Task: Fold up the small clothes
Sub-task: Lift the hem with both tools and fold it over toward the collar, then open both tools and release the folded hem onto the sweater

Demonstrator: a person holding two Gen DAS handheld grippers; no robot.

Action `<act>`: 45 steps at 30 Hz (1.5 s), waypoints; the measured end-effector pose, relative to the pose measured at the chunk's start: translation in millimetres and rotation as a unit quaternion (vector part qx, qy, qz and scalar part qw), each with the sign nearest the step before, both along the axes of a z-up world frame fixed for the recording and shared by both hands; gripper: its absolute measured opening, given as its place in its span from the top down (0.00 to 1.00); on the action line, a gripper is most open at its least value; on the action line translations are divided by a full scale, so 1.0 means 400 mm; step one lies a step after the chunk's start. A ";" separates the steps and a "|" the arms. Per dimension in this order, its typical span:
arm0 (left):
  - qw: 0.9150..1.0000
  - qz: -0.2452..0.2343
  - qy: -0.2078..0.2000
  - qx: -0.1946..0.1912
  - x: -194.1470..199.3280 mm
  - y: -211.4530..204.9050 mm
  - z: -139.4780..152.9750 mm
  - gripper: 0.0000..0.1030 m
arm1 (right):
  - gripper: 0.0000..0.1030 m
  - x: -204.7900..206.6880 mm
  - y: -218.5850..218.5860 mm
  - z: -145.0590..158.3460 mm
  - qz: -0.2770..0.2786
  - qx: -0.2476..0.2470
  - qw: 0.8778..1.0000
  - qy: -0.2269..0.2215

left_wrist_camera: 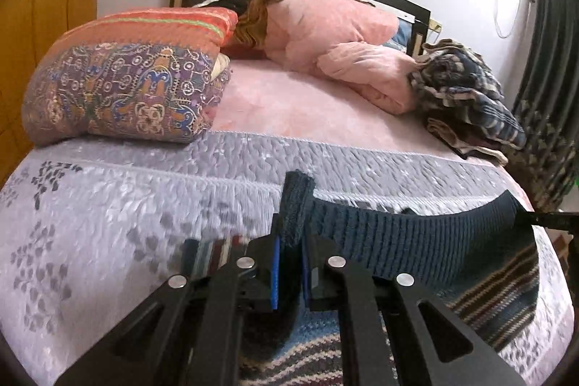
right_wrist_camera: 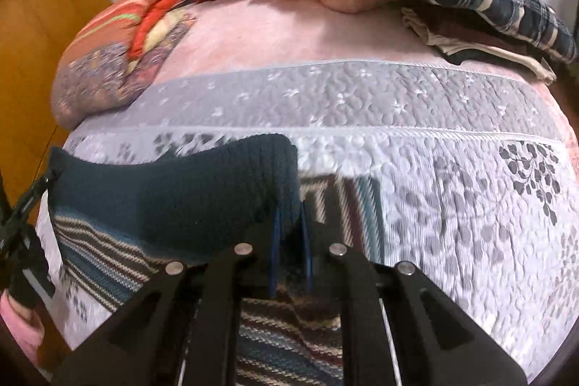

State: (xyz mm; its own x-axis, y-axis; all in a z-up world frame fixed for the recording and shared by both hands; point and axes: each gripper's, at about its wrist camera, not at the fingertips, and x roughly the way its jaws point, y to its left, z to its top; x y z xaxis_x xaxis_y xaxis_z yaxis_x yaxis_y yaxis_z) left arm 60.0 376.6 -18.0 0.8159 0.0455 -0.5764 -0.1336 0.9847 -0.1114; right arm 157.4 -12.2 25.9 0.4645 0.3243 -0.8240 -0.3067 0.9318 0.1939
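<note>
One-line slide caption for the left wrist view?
Left tool pinches the knit sweater's dark ribbed hem, stretched toward the right tool above the quilted bedspread.

The knitted garment [left_wrist_camera: 416, 241] was a small piece with a dark teal ribbed band along one edge and a body of narrow stripes in brown, cream, blue and maroon. Its ribbed band was lifted off the bed and stretched taut between two held corners, sagging slightly in the middle. One corner stood pinched upright, the ribbing bunched into a thick fold above the grip. The other corner was drawn out to a point at the far end of the band. The striped body [right_wrist_camera: 289, 342] hung down from the band and lay partly on the quilted grey bedspread [right_wrist_camera: 452, 205], its lower portion spread flat.
</note>
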 end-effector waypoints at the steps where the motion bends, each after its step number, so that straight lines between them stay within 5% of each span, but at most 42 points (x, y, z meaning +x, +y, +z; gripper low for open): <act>1: 1.000 0.002 0.003 0.000 0.014 0.002 -0.009 0.91 | 0.91 0.021 0.002 -0.013 -0.006 0.001 1.000 0.004; 9: 0.998 0.014 0.065 -0.008 0.140 0.030 -0.135 0.91 | 0.91 0.109 0.030 -0.117 -0.028 -0.020 0.999 0.038; 23: 0.991 0.020 0.136 0.005 0.184 0.038 -0.260 0.90 | 0.89 0.150 0.036 -0.245 -0.049 -0.049 0.994 0.079; 26: 0.990 0.027 0.140 0.004 0.182 0.036 -0.258 0.87 | 0.88 0.154 0.035 -0.245 -0.054 -0.050 0.993 0.087; 28: 0.989 0.037 0.144 0.000 0.175 0.040 -0.245 0.82 | 0.77 0.147 0.033 -0.225 -0.052 -0.051 0.994 0.086; 31: 0.989 0.052 0.140 -0.002 0.147 0.042 -0.208 0.61 | 0.71 0.122 0.012 -0.182 -0.043 -0.038 0.995 0.077; 38: 0.991 0.020 0.131 -0.016 0.035 -0.037 -0.129 0.53 | 0.62 0.008 -0.078 -0.107 -0.018 0.003 0.996 0.092; 45: 0.991 -0.043 0.124 -0.037 -0.055 -0.181 -0.128 0.49 | 0.62 -0.087 -0.129 -0.172 -0.002 -0.005 0.992 0.129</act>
State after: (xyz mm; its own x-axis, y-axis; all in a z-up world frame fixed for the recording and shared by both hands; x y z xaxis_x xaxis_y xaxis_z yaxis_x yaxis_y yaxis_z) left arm 37.8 304.3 -69.1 0.6473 -0.0683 -0.7592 -0.0811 0.9841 -0.1577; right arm 122.5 -63.9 -42.8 0.2396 0.3148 -0.9184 -0.2441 0.9351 0.2569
